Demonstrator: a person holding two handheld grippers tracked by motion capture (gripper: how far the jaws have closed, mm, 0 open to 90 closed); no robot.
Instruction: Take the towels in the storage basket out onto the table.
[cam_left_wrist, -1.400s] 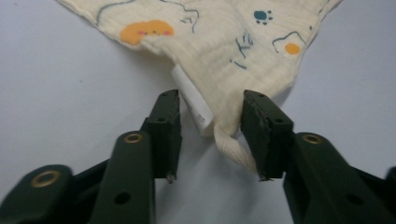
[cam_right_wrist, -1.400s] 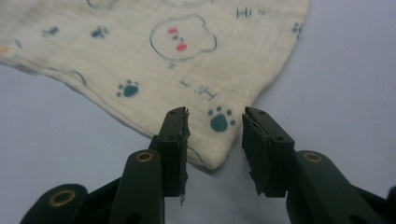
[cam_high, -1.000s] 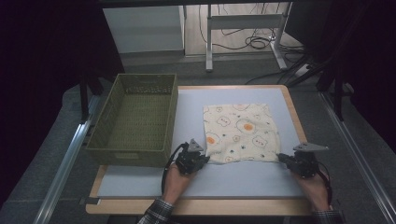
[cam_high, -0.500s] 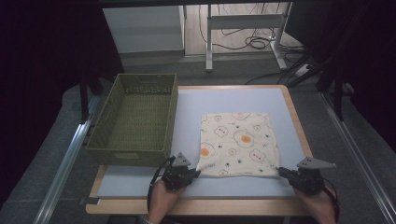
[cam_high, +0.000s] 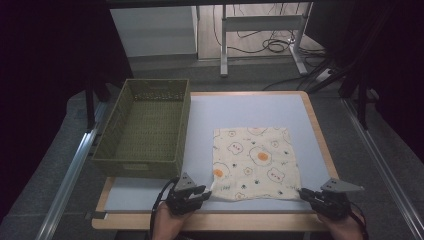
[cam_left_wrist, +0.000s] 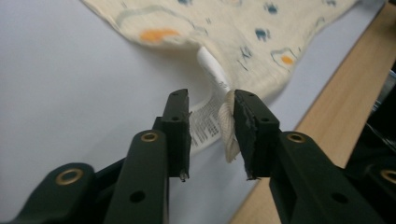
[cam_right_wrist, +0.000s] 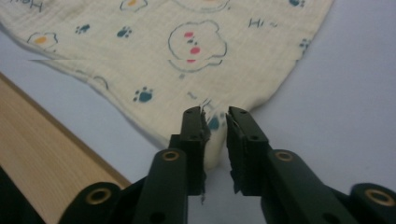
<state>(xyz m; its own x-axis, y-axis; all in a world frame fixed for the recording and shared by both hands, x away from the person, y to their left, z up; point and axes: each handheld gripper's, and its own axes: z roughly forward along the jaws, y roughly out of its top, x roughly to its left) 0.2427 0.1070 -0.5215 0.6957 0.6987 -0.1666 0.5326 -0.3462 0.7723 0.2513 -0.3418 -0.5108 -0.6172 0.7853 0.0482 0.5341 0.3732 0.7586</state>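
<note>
A: Nearest, at the bottom of the high view, what are the tongs doing?

B: The left gripper (cam_high: 206, 191) sits at the cloth's (cam_high: 256, 161) lower left corner. Its jaws have just been opening; the corner and its white label (cam_left_wrist: 212, 74) lie in the gap, the fabric resting against one pad.

A: And the other one?

B: The right gripper (cam_high: 302, 191) is at the lower right corner, jaws also just parted, corner loose between them (no squeeze visible).

A: Where does the cloth lie?

B: Spread flat, right of centre on the table (cam_high: 240, 112).

A: Farther back?

B: The green basket (cam_high: 145, 127), left of centre.
</note>
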